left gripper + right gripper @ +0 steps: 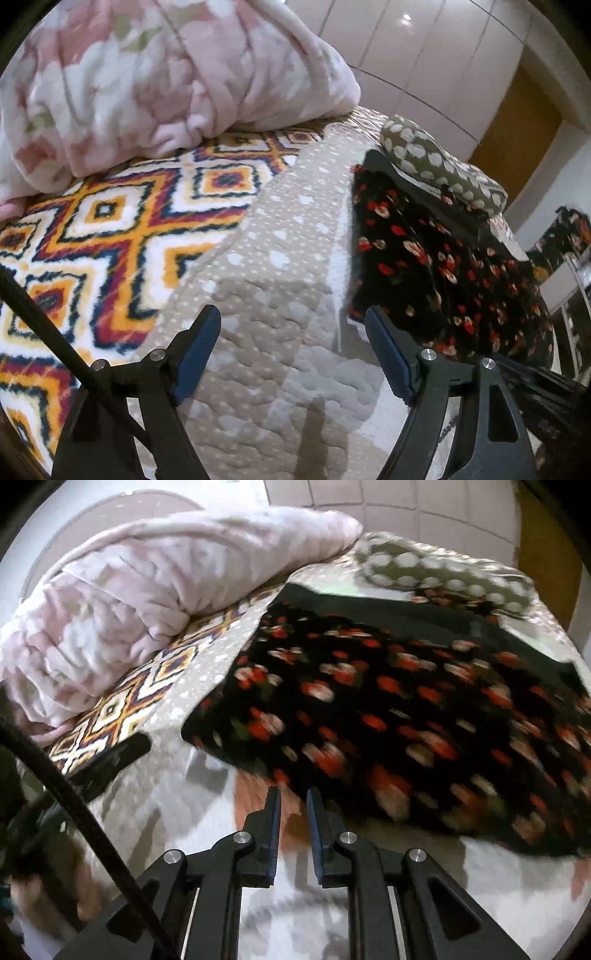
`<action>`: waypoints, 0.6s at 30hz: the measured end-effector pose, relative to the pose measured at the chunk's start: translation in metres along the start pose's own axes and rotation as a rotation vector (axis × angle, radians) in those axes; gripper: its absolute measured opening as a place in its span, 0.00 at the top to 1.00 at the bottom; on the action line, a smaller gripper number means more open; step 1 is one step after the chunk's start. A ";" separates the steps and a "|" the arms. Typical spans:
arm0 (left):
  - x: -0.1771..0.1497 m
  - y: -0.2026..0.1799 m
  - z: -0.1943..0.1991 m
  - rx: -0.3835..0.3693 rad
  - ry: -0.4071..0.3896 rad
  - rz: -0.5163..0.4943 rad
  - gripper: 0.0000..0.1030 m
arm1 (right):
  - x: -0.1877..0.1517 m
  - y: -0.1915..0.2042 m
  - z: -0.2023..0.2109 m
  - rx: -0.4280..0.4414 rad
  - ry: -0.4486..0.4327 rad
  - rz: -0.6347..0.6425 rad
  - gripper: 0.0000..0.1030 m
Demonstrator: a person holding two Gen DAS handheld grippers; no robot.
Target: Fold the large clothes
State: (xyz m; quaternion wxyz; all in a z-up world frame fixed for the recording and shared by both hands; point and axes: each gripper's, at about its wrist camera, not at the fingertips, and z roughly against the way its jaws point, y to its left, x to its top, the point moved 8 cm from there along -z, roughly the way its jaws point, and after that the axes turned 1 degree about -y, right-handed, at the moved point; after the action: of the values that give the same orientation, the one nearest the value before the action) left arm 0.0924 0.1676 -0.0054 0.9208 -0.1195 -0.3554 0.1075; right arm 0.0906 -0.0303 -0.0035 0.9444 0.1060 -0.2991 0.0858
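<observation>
Far left of the bed, a crumpled pink floral fleece blanket (159, 85) sits bunched toward the head edge, not folded, maybe not part of my job. Next to it, a bright orange-navy-white diamond-pattern plush blanket (110, 221) lies flat as a bed layer. Beside that runs the beige quilted bedspread with white dots (280, 236), bare under my left gripper (291, 350). My left jaws are spread wide with nothing between them, hovering over the quilt, just left of the garment's edge.

Right of that: the task item, a large black garment with red and cream flower print (388, 709), spread across the right side of the bed, near the foot edge. It looks laid out in a rough slab with a dark underside band showing along its far edge; I judge it partly folded at most, no neat final stack. My right gripper (293, 801) has its jaws nearly together, a narrow gap, no cloth pinched, just short of the garment's near edge over the bedspread.

Far right corner: an olive pillow with white polka dots (436, 166), touching the garment's far end.

Left to do: grab an edge, fold over, tidy.
</observation>
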 end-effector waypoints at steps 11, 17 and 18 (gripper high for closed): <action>-0.029 -0.051 -0.002 0.001 0.039 -0.121 0.23 | -0.060 -0.106 0.052 -0.168 -0.088 -0.185 0.70; -0.056 -0.077 -0.007 -0.021 0.068 -0.182 0.23 | -0.087 -0.126 0.040 -0.231 -0.116 -0.210 0.67; -0.059 -0.079 -0.009 -0.017 0.073 -0.192 0.23 | -0.090 -0.127 0.039 -0.229 -0.128 -0.222 0.66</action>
State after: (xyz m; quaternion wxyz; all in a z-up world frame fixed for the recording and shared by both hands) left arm 0.0646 0.0745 -0.0257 0.9382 -0.0963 -0.3322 0.0111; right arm 0.0257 -0.1715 -0.0438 0.9331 0.0352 -0.3529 -0.0606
